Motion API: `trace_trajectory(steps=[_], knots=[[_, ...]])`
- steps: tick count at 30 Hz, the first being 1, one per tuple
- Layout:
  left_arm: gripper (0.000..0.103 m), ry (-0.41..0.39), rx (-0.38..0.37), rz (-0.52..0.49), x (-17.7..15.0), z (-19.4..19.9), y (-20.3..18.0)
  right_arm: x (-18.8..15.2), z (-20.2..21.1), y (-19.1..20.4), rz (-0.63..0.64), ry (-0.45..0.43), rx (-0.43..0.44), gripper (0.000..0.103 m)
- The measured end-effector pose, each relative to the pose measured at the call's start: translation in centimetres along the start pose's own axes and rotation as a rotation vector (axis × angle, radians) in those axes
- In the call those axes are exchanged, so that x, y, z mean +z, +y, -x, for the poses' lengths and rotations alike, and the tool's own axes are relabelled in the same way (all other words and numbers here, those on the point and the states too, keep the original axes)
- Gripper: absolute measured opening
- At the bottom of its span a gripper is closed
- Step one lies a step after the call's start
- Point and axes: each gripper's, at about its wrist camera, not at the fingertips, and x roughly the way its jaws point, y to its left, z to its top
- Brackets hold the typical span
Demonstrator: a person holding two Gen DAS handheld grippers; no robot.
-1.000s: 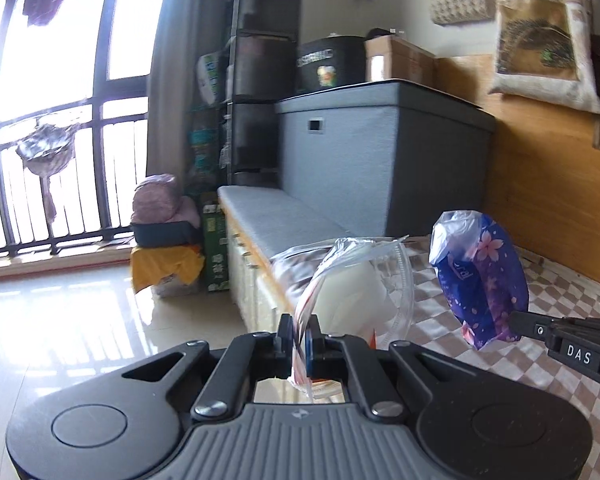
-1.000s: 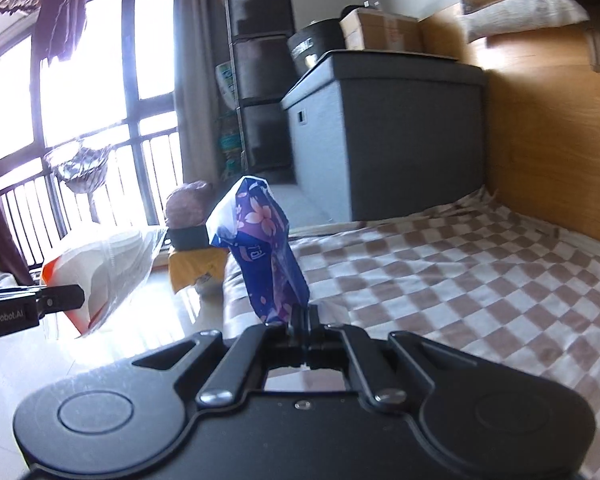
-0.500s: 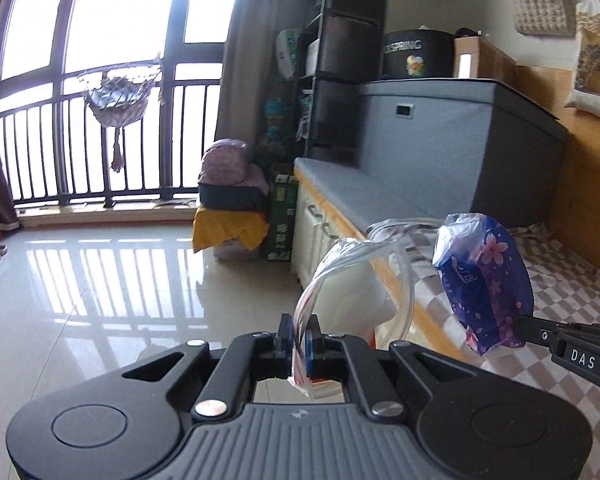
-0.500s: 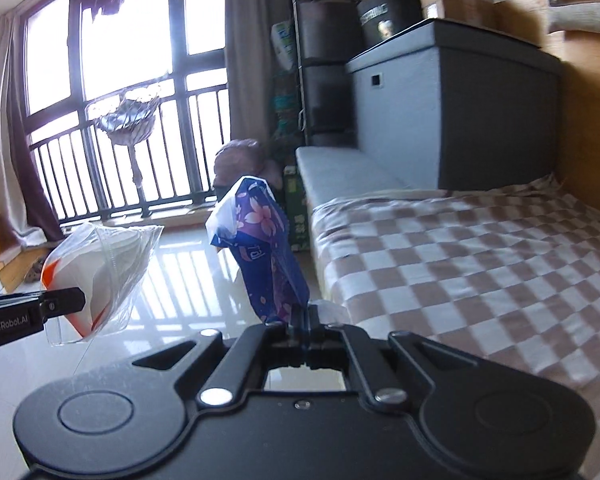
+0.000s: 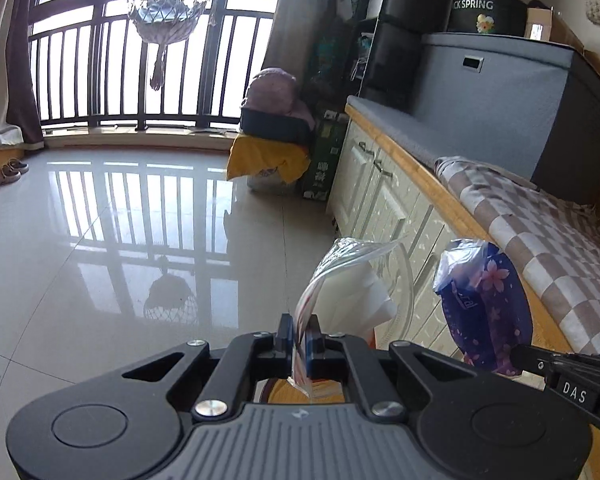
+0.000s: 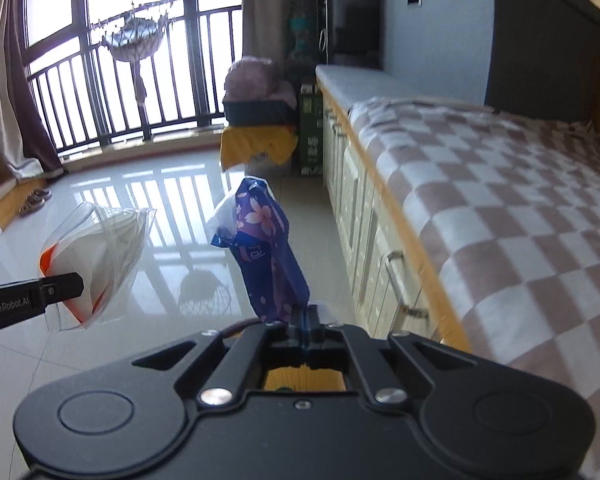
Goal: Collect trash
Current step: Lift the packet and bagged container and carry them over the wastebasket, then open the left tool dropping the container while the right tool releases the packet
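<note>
My left gripper [image 5: 299, 334] is shut on a clear plastic bag [image 5: 350, 288] with white paper and an orange corner inside; the same clear plastic bag [image 6: 100, 256] hangs at the left of the right wrist view. My right gripper [image 6: 303, 316] is shut on a purple flower-print tissue wrapper [image 6: 266, 252], which stands up from its jaws. That purple wrapper [image 5: 484, 312] also shows to the right of the bag in the left wrist view, with the right gripper's fingers [image 5: 568, 380] behind it. Both pieces hang above the shiny tiled floor [image 5: 120, 260]. A yellow-orange round thing shows below the jaws, mostly hidden.
A bench with cream cabinet doors [image 5: 380, 196] and a checked blanket [image 6: 500, 216] runs along the right. A grey storage box [image 5: 500, 96], black drawers [image 5: 404, 24] and a yellow-draped pile [image 5: 268, 152] stand beyond. Balcony railing [image 5: 100, 76] and slippers [image 5: 8, 170] lie far left.
Both grippers have swung away from the bed toward the open floor and tilted downward, carrying the bag and the wrapper along. Grips are unchanged.
</note>
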Motion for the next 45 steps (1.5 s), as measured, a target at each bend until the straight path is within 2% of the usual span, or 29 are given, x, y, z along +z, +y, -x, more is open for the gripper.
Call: trace_trajectory(steps=[9, 16, 21, 26, 31, 35, 41, 43, 44, 45], knots=[[0.006, 0.093, 0.009, 0.038, -2.1, -6.7, 2.0, -1.8, -6.8, 0.8, 0.009, 0.125, -0.009, 0.000], [0.006, 0.243, -0.034, 0.120, -3.9, -12.1, 2.9, -2.4, -12.2, 0.3, -0.018, 0.237, -0.018, 0.000], [0.006, 0.354, -0.029, 0.102, -5.3, -15.0, 2.6, -2.8, -15.2, 0.0, -0.022, 0.311, -0.026, 0.000], [0.006, 0.427, -0.011, 0.035, -6.1, -17.6, 2.1, -3.4, -18.0, 0.2, 0.008, 0.398, -0.031, 0.000], [0.006, 0.482, -0.003, 0.010, -6.5, -19.4, 2.1, -3.9, -20.6, 1.0, 0.075, 0.468, -0.031, 0.000], [0.006, 0.515, -0.009, 0.000, -6.6, -20.6, 1.9, -3.8, -21.9, 1.0, 0.089, 0.483, -0.031, 0.001], [0.007, 0.518, -0.021, 0.003, -6.2, -21.2, 1.8, -3.1, -22.8, 0.8, 0.088, 0.489, -0.027, 0.001], [0.007, 0.518, -0.026, 0.015, -6.3, -21.3, 1.8, -3.0, -23.0, 0.7, 0.089, 0.489, -0.026, 0.003], [0.009, 0.511, -0.037, 0.027, -6.2, -21.4, 1.9, -2.9, -23.2, 0.7, 0.089, 0.488, -0.029, 0.009], [0.011, 0.508, -0.047, 0.029, -6.2, -21.4, 1.8, -2.9, -23.4, 0.6, 0.088, 0.483, -0.032, 0.020]])
